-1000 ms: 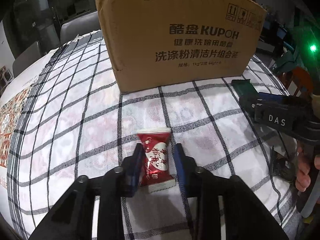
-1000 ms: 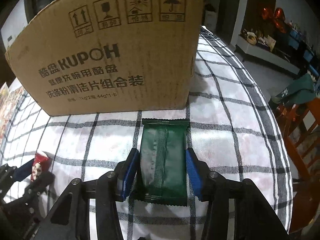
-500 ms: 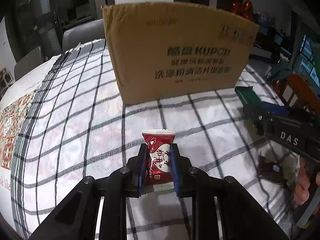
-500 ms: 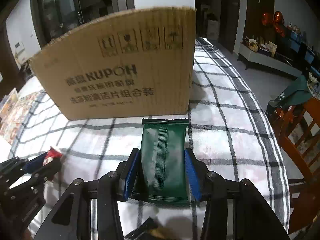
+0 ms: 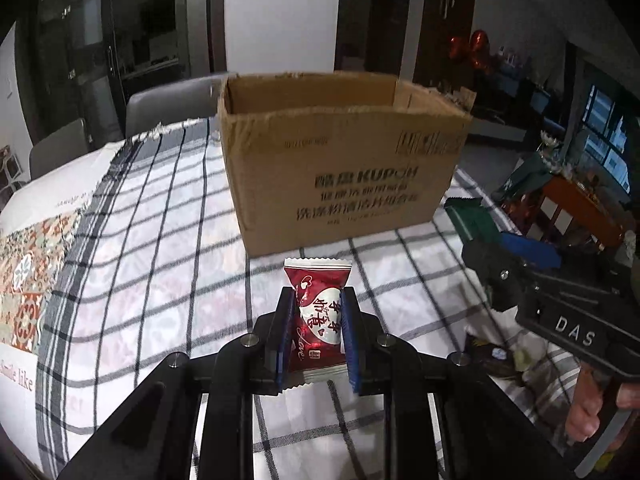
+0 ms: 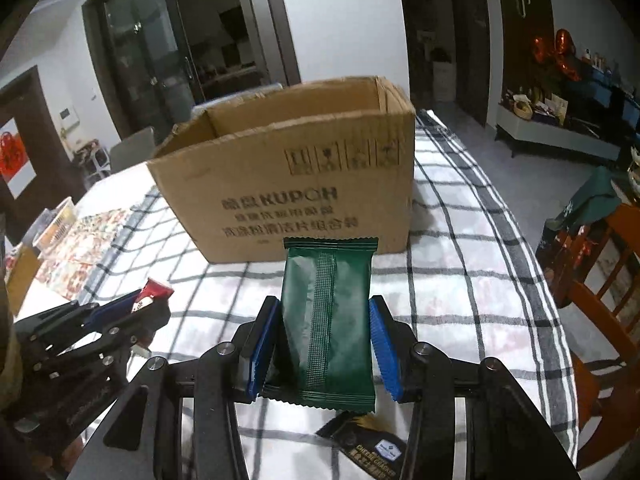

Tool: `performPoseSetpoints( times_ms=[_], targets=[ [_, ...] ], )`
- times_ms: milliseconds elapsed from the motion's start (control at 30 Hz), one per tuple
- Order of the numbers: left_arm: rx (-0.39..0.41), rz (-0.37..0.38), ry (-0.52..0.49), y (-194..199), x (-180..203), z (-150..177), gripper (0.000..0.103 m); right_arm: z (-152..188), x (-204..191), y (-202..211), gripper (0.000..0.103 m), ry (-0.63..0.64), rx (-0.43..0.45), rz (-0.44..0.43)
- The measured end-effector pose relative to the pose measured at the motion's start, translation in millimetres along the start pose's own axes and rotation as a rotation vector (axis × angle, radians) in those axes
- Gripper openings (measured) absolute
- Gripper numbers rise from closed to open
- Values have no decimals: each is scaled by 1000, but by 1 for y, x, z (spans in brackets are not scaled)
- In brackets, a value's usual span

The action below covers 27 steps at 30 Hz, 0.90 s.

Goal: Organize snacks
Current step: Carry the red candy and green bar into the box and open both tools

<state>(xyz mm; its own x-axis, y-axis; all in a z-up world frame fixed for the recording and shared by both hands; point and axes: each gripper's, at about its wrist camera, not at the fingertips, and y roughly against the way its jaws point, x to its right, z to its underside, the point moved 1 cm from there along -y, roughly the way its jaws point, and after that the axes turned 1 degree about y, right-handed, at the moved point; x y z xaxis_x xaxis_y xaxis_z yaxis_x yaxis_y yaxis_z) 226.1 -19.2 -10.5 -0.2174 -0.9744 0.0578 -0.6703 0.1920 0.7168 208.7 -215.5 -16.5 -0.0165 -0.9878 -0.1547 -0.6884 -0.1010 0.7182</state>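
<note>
My left gripper clenches the red candy, right gripper the green packet; I'd clear the box rim at twelve o'clock before letting go.

"KUPOH" was printed on the front of the cardboard box, above blurred Chinese lines, "Love" was written on the red candy packet before the box, "DAS" was marked on the right gripper, and "CHEESE CRACKER" on a dark packet.
</note>
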Motion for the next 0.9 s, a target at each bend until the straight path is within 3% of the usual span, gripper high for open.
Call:
performPoseSetpoints(
  times_ms=[367, 900],
  targets=[
    [77, 13, -33, 27, 8, -36, 23, -29, -5, 28, 46, 10, 86, -29],
    [180, 23, -73, 34, 5, -103, 23, -87, -6, 31, 46, 61, 167, -55]
  ],
)
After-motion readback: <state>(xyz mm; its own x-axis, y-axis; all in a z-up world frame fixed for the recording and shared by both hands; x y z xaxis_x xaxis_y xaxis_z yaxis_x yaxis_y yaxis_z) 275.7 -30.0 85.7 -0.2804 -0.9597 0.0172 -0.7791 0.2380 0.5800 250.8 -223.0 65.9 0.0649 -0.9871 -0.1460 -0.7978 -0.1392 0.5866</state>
